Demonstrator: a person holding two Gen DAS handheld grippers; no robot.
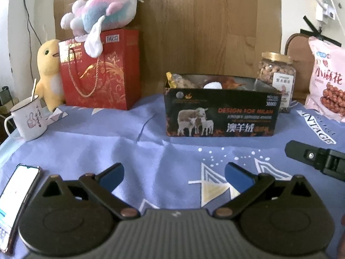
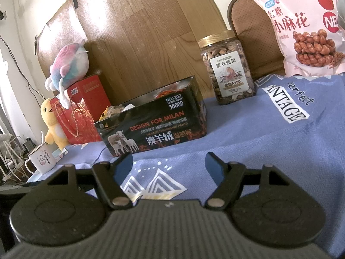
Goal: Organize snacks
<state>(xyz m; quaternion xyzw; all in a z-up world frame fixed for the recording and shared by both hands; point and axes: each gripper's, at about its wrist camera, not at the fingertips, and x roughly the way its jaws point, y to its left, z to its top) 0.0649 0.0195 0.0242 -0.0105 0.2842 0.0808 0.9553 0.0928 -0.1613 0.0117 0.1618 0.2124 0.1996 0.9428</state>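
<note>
Both grippers empty: left gripper [image 1: 174,176] and right gripper [image 2: 168,165] spread wide, hovering over the table [image 1: 107,142]. We judge the next pick is the nut jar [image 2: 226,69], upright behind the box's right end. We'd come in level with the right gripper, clamp the body below the gold lid, lift clear of the box wall. Black open-top box [image 1: 220,114] sits mid-table, some snacks inside. Pink snack bag [image 2: 306,28] stands far right.

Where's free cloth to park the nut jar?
Free: blue tablecloth between the white enamel mug and black open-top cardboard box, and the strip before that box. Crowded: back right, clear gold-lidded nut jar beside the pink snack bag.
</note>
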